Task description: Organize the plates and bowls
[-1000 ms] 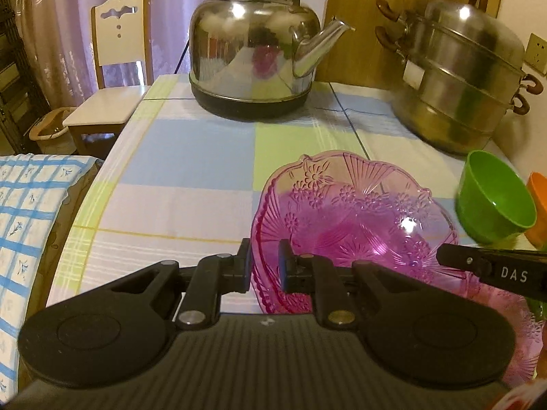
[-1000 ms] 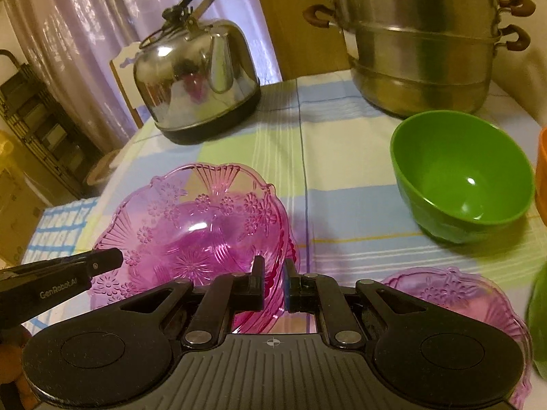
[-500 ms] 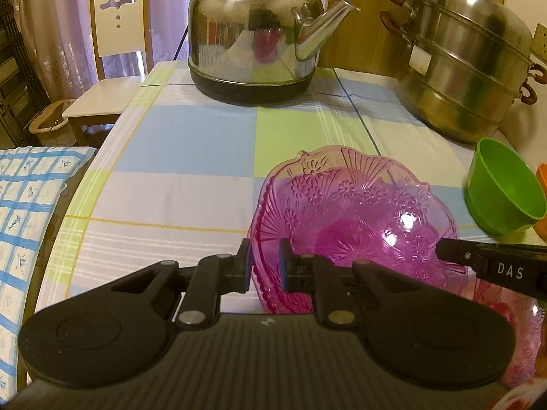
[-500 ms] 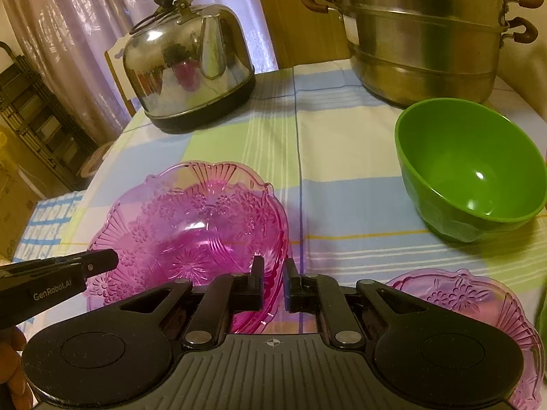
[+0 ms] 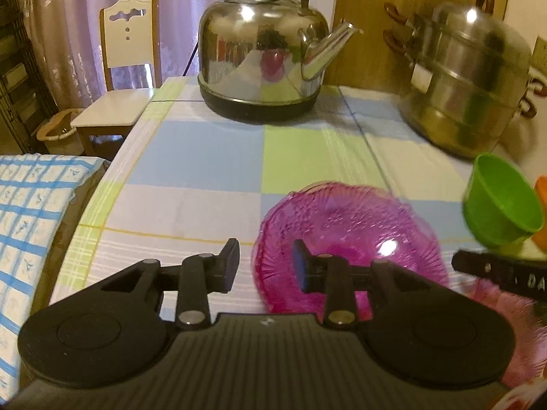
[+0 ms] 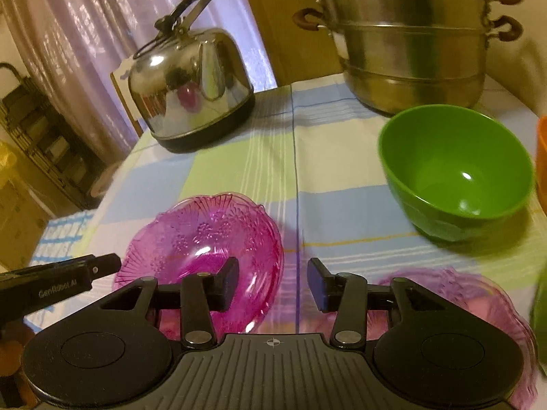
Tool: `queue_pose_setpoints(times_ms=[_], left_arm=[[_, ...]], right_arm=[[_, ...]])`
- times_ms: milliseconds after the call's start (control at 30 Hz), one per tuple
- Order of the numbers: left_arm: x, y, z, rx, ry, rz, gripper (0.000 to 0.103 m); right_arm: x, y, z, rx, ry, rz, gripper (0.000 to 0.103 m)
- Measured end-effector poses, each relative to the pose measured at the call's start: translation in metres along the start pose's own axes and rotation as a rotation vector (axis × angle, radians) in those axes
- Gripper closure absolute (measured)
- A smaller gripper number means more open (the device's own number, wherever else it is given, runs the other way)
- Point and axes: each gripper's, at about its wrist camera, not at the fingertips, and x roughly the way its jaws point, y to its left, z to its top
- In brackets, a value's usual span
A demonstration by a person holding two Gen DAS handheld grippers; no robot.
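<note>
Left wrist view shows the left gripper (image 5: pixel 265 262) with jaws spread apart around the near rim of the pink glass bowl (image 5: pixel 348 235), holding nothing. The bowl sits on the checked tablecloth (image 5: pixel 205 157). The right gripper (image 6: pixel 273 282) is released too, beside the bowl's right edge. A green bowl (image 6: pixel 454 174) stands further right, a second pink dish (image 6: pixel 478 304) lies near

Black claw (image 5: pixel 263 266), ribbed body, silver pivot screws.
</note>
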Motion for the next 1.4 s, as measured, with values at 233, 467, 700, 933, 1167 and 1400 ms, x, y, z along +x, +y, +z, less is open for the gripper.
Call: queue_pose_setpoints(times_ms=[233,467,700,933,1167,1400], left_arm=[[-0.023,-0.014,-0.008,-0.059,-0.002,-0.128,0.073],[-0.049,-0.048,-0.031,-0.048,0.006,-0.224,0.073],[-0.065,-0.083,-0.063,-0.027,0.043,-0.303,0.073],[-0.059,-0.108,-0.088,0.016,0.095,-0.315,0.073],[-0.044,-0.119,-0.089,0.025,0.110,-0.311,0.073],[-0.032,-0.124,-0.091,0.032,0.127,-0.292,0.073]], right_arm=[[-0.050,-0.012,-0.016,0.040,-0.040,-0.034,0.058],[-0.106,-0.029,-0.045,0.040,-0.080,-0.100,0.058],[-0.149,-0.059,-0.074,0.059,-0.106,-0.167,0.058],[-0.153,-0.090,-0.096,0.127,-0.084,-0.171,0.058],[-0.143,-0.108,-0.098,0.171,-0.083,-0.148,0.059],[-0.131,-0.116,-0.096,0.215,-0.071,-0.155,0.059]])
